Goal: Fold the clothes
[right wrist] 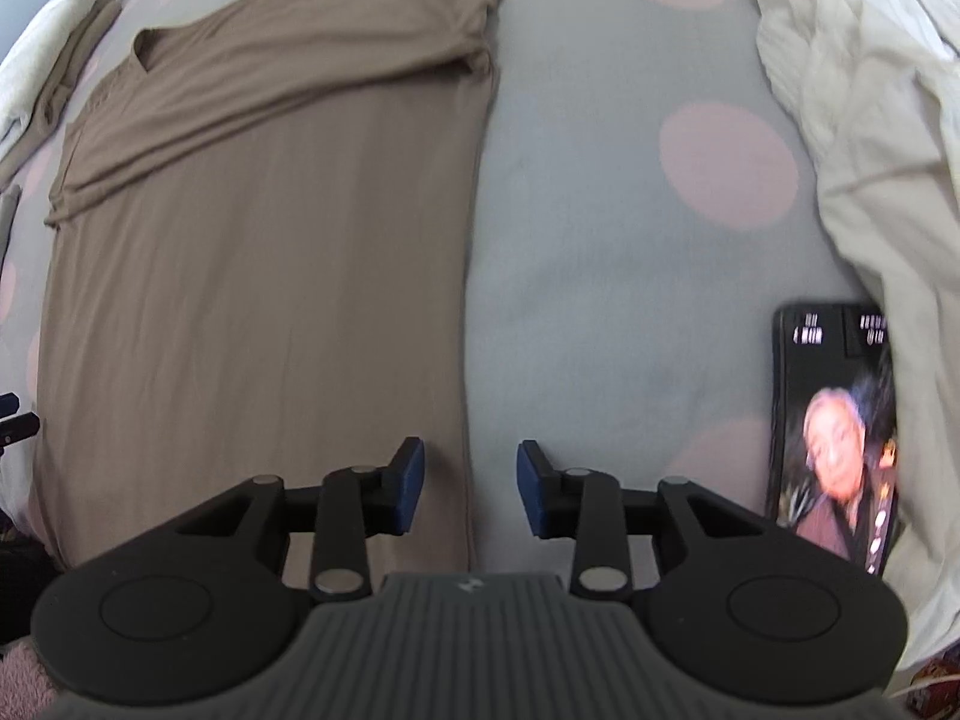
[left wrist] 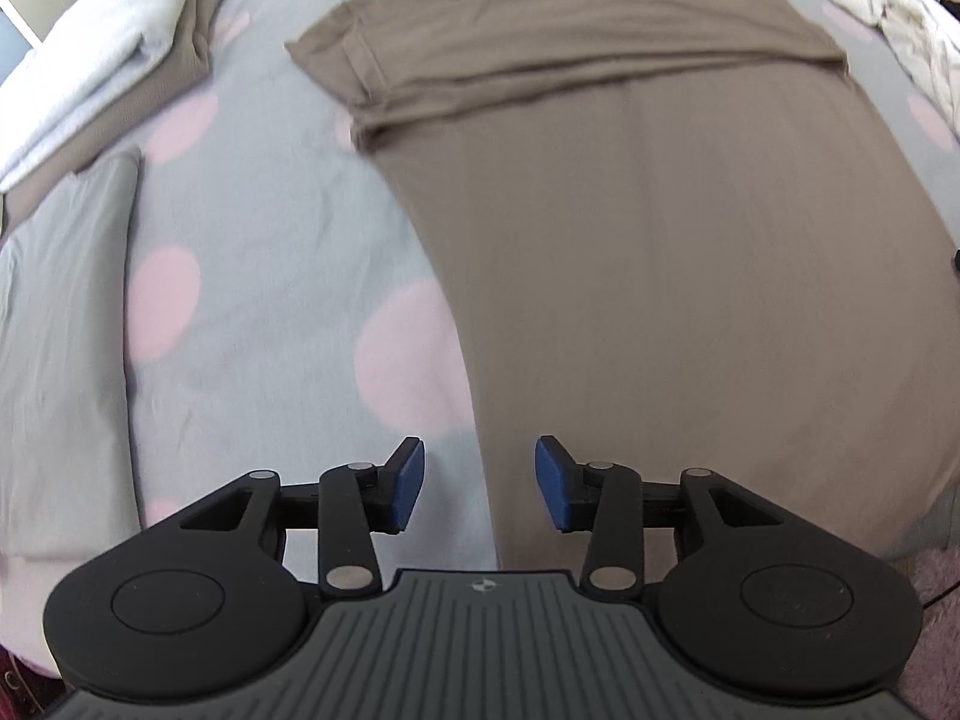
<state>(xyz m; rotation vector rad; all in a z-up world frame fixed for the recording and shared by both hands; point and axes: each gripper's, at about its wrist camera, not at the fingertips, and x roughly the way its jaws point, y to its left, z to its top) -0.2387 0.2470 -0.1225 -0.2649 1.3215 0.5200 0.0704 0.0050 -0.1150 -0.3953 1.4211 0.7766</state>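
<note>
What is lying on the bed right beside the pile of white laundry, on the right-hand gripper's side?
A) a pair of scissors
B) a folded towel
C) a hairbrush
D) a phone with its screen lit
D: in the right wrist view a phone with a lit screen lies flat on the spotted bedsheet, its far edge against the crumpled white laundry.

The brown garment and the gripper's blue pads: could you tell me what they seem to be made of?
Brown garment: probably a thin ribbed knit, matte, with faint lengthwise lines and soft folds. Blue pads on the left gripper: likely rubber or foam, matte; uncertain.
</note>
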